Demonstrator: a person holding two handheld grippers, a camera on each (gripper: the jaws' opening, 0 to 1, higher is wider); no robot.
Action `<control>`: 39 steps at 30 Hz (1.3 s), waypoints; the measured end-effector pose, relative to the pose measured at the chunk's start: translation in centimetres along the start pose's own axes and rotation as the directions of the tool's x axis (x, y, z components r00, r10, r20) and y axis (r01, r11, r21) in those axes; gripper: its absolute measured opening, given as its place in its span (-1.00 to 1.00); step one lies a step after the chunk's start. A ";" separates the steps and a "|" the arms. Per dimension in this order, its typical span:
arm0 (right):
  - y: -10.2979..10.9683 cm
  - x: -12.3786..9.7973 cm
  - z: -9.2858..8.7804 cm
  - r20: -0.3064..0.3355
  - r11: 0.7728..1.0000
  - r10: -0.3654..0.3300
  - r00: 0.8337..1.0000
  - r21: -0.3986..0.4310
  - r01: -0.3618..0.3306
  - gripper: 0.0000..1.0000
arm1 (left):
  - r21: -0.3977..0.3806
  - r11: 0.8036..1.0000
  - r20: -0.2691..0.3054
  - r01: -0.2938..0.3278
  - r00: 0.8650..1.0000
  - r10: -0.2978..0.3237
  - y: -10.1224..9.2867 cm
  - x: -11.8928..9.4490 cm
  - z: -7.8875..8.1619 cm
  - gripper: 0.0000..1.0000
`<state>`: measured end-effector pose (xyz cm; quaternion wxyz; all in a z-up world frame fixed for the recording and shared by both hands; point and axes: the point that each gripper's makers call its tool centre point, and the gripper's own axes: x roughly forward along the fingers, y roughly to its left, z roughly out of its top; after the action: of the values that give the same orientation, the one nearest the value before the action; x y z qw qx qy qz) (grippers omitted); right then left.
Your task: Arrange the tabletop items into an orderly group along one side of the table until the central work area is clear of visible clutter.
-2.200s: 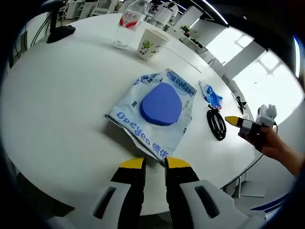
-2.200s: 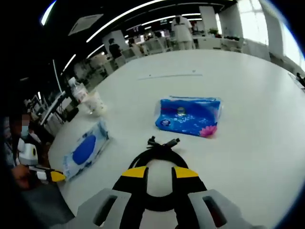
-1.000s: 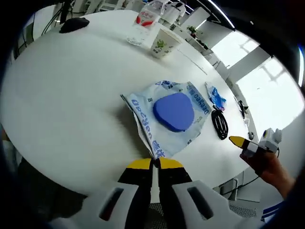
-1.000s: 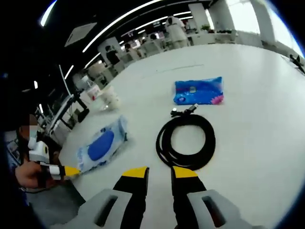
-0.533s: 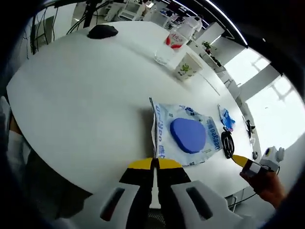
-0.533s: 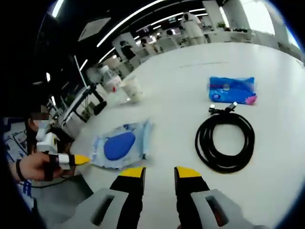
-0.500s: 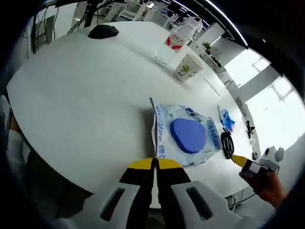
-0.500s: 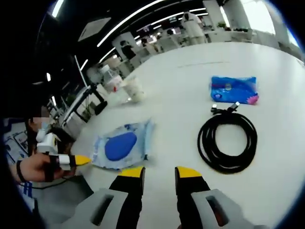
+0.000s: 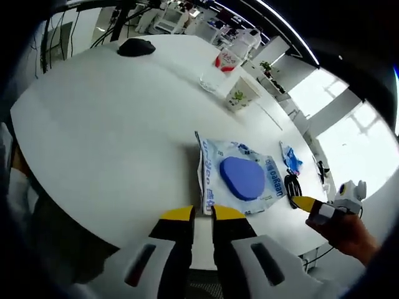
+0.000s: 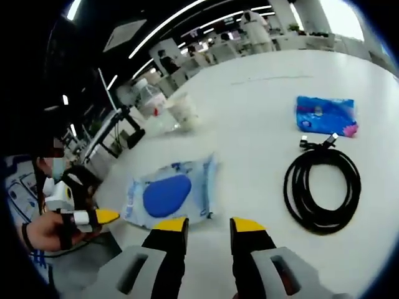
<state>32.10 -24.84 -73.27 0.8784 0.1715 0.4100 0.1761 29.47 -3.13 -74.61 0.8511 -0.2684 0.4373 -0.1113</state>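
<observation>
Released since half a second ago, the white-and-blue wet-wipes pack with a blue oval lid (image 9: 240, 179) lies flat near the white round table's (image 9: 93, 137) edge.
Left gripper (image 9: 202, 213) jaws now slightly parted just short of it; right gripper (image 10: 209, 224) spread, beside a coiled black cable (image 10: 324, 187).

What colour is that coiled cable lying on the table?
The coiled cable is black, seen best in the right gripper view, on the white table.

Open-plan office with a dark ceiling and long light strips (image 10: 168, 28). Bright windows (image 9: 349, 124) line one side. The round white surface (image 9: 93, 124) dominates.
</observation>
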 end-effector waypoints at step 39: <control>-1.1 2.8 2.5 -0.024 1.000 -0.006 1.000 -0.022 0.006 -0.54 | 0.071 0.997 -0.117 0.027 0.993 -0.018 -1.7 1.7 -2.6 -0.85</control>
<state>35.87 -24.94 -74.09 0.8757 0.1586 0.4191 0.1798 28.50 -6.20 -76.10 0.8321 -0.2354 0.4787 -0.1520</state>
